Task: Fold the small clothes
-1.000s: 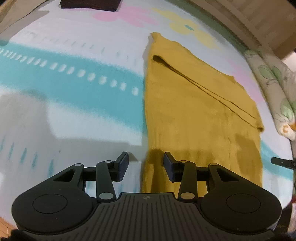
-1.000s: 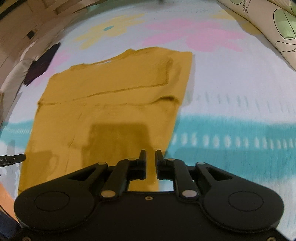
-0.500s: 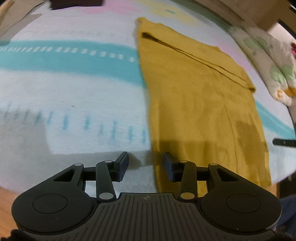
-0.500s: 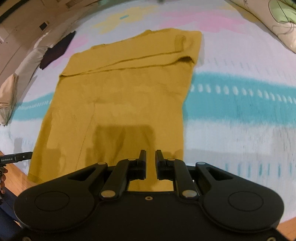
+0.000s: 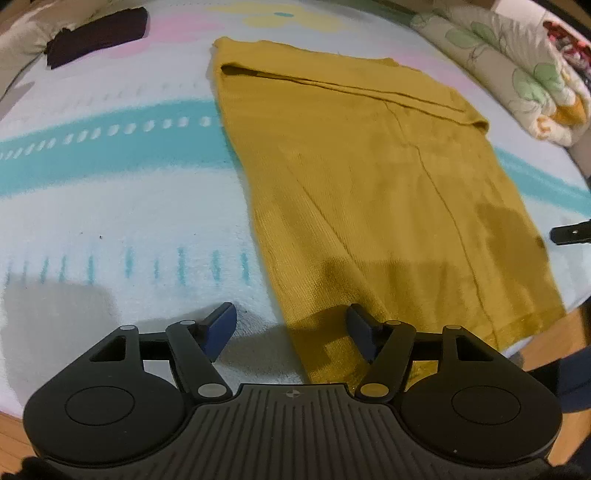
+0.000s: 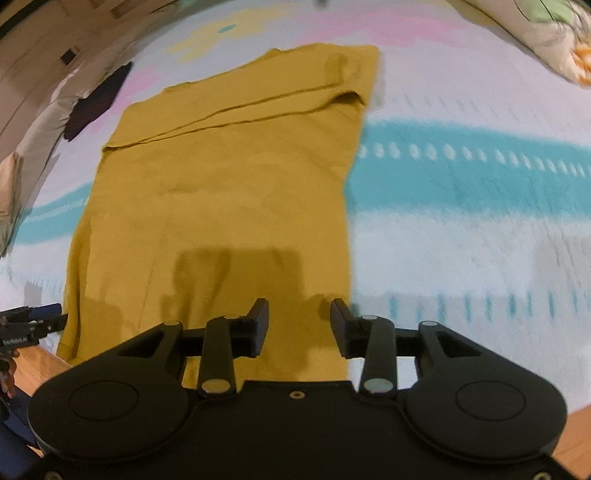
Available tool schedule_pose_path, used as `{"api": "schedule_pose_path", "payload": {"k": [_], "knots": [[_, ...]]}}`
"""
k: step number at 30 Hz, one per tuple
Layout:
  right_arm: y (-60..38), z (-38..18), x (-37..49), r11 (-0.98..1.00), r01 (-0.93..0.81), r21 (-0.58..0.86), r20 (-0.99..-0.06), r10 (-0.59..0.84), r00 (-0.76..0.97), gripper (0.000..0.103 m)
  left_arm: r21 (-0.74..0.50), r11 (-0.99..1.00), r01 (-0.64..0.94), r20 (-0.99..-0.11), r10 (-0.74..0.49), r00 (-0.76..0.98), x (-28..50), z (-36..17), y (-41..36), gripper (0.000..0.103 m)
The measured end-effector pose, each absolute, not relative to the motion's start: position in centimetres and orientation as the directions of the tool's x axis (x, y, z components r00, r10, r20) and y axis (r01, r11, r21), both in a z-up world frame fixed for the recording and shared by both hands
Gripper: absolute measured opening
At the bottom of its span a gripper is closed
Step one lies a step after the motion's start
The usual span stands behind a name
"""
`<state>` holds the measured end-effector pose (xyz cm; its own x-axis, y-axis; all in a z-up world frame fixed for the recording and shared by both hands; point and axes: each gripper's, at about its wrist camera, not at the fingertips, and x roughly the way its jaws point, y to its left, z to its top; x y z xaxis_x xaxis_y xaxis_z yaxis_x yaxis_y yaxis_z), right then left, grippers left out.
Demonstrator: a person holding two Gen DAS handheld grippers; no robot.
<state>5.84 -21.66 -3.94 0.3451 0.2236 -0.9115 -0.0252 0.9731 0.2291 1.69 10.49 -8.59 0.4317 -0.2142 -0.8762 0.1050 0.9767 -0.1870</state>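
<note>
A mustard-yellow knit garment (image 5: 369, 192) (image 6: 229, 192) lies flat on the bed, its sleeves folded across the far end. My left gripper (image 5: 290, 328) hovers over the garment's near left corner, jaws opening, nothing pinched between them. My right gripper (image 6: 299, 323) hangs above the near right corner at the hem, jaws also opening, with cloth below but not gripped. The tip of the right gripper (image 5: 570, 233) shows at the right edge of the left wrist view. The left gripper (image 6: 33, 323) peeks in at the left edge of the right wrist view.
A white bedcover (image 5: 110, 206) with teal stripes and pastel flowers spreads under everything. A dark folded cloth (image 5: 96, 35) lies at the far left. A floral quilt (image 5: 517, 77) is bunched at the far right. Wooden floor (image 6: 576, 443) shows past the bed's near edge.
Both grippers have drawn back toward the garment's near hem and their jaws have spread wider. The left wrist view has rolled, so the garment now slants to the right.
</note>
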Motion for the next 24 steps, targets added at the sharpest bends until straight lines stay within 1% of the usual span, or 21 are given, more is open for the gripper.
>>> {"api": "schedule_pose_path", "payload": {"k": [3,5,6,7,9,10,13,17,22,24], "knots": [[-22.8,-4.5,5.4,0.971,0.017,0.238,-0.921,0.220,0.320,0.049,-0.172,0.981,0.087,-0.881,-0.193,0.431,1.8,-8.6,10.1,0.065],[-23.2,-4.8,5.1,0.974,0.033,0.225,-0.930,0.205,0.306,0.049,-0.159,0.983,0.095,-0.880,-0.185,0.437,1.8,-8.5,9.8,0.048],[-23.4,-5.0,5.0,0.974,0.040,0.222,-0.934,0.200,0.297,0.049,-0.142,0.986,0.089,-0.880,-0.167,0.445,1.7,-8.4,9.9,0.018],[-23.6,-5.1,4.8,0.974,0.045,0.222,-0.936,0.200,0.290,0.049,-0.142,0.987,0.079,-0.878,-0.162,0.450,1.5,-8.1,10.3,0.003],[-23.6,-5.4,4.7,0.974,0.051,0.222,-0.940,0.200,0.276,0.049,-0.217,0.976,0.028,-0.877,-0.208,0.434,1.4,-7.8,11.7,0.003],[-23.6,-5.4,4.7,0.974,0.051,0.222,-0.941,0.200,0.273,0.049,-0.224,0.975,-0.005,-0.883,-0.200,0.425,1.2,-7.7,12.4,0.003],[-23.7,-5.5,4.6,0.971,0.044,0.236,-0.940,0.217,0.262,0.049,-0.136,0.990,-0.043,-0.893,-0.104,0.438,0.7,-7.1,13.9,0.003],[-23.8,-6.1,4.5,0.971,0.047,0.232,-0.952,0.217,0.218,0.049,-0.155,0.985,-0.082,-0.899,-0.106,0.425,0.5,-7.3,14.8,0.003],[-22.7,-7.0,4.8,0.972,0.009,0.236,-0.959,0.231,0.161,0.049,-0.133,0.990,-0.037,-0.901,-0.105,0.421,0.9,-7.4,13.6,0.003],[-22.0,-7.6,4.6,0.977,-0.020,0.212,-0.968,0.212,0.136,0.043,-0.160,0.986,-0.036,-0.900,-0.131,0.415,1.4,-7.6,13.5,0.003]]}}
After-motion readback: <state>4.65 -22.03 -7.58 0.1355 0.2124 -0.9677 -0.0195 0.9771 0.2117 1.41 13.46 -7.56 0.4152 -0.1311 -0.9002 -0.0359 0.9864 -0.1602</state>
